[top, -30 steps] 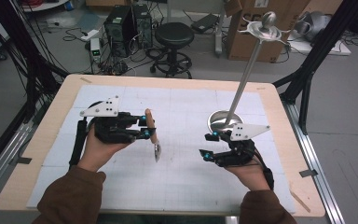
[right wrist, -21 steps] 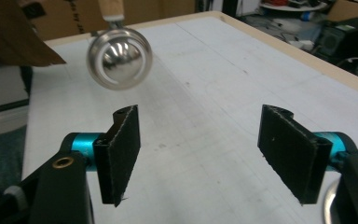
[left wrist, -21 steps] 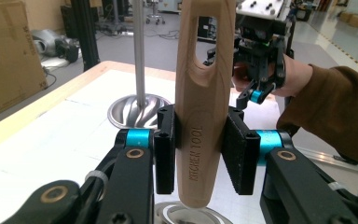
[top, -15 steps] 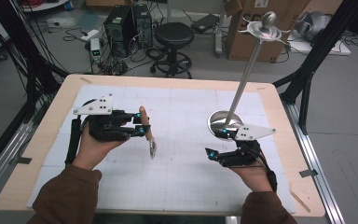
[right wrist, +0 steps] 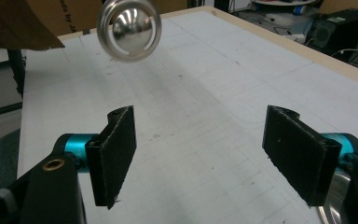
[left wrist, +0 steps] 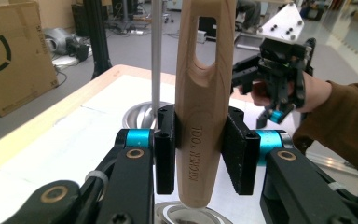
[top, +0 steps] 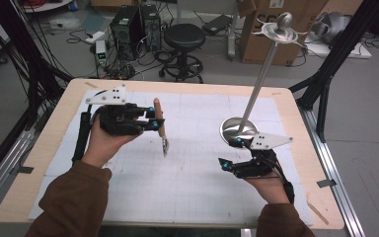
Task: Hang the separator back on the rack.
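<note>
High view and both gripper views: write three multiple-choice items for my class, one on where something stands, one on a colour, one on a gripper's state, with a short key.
1. Where does the metal stand's round base sit?
A. on the table's right half, just beyond the right gripper
B. at the table's left edge
C. on the floor

2. What colour is the handle of the kitchen tool?
A. blue
B. pale wood
C. black

3. How do the jaws of the right gripper stand?
A. shut on the stand
B. shut on nothing
C. open, nothing between them

Key: 1 A, the base rests on the mat in front of the right gripper in the high view. 2 B, the left gripper clamps a light wooden handle. 3 C, the right gripper view shows bare table between its spread pads.
</note>
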{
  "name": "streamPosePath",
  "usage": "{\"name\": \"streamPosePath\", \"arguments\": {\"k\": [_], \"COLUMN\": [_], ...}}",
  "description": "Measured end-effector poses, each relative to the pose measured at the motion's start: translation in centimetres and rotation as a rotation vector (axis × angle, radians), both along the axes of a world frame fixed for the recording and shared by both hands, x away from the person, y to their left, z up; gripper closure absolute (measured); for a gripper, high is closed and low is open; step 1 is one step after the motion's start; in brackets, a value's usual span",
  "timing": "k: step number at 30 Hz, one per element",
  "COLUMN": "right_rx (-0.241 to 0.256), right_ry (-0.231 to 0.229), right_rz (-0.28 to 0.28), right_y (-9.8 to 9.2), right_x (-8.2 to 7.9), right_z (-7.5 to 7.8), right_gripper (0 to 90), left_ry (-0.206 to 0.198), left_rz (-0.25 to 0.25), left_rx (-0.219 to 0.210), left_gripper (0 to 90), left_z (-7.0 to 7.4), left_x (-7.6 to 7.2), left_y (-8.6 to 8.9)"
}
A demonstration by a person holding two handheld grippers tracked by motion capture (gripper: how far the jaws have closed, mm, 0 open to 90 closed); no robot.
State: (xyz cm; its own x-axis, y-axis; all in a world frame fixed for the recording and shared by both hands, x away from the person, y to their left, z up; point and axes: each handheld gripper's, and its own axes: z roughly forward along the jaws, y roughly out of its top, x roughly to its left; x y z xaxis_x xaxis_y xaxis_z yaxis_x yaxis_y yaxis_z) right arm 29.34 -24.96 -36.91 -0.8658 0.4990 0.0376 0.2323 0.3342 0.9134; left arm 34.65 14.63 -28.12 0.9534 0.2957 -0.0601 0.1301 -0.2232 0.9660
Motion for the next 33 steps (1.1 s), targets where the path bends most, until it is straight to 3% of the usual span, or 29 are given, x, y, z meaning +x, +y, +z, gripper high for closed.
{"name": "streamPosePath", "arguments": {"k": [15, 22, 33], "right_rx": [0.012, 0.015, 0.019], "right_ry": [0.002, 0.007, 0.009], "right_rz": [-0.003, -0.003, -0.019], "right_y": [-0.2, -0.3, -0.7], "right_x": [0.0, 0.0, 0.0], "right_z": [-0.2, -0.2, -0.3], "right_gripper": [24.4, 24.4, 23.6], "left_ry": [-0.024, -0.036, -0.025], "left_rz": [-0.037, -0.047, -0.052], "left_rx": [0.042, 0.051, 0.042], "left_gripper": [68.0, 67.9, 67.9], "left_z": [4.6, 5.3, 5.6], "left_x": [3.6, 4.2, 5.2], "left_y": [-4.8, -6.4, -7.1]}}
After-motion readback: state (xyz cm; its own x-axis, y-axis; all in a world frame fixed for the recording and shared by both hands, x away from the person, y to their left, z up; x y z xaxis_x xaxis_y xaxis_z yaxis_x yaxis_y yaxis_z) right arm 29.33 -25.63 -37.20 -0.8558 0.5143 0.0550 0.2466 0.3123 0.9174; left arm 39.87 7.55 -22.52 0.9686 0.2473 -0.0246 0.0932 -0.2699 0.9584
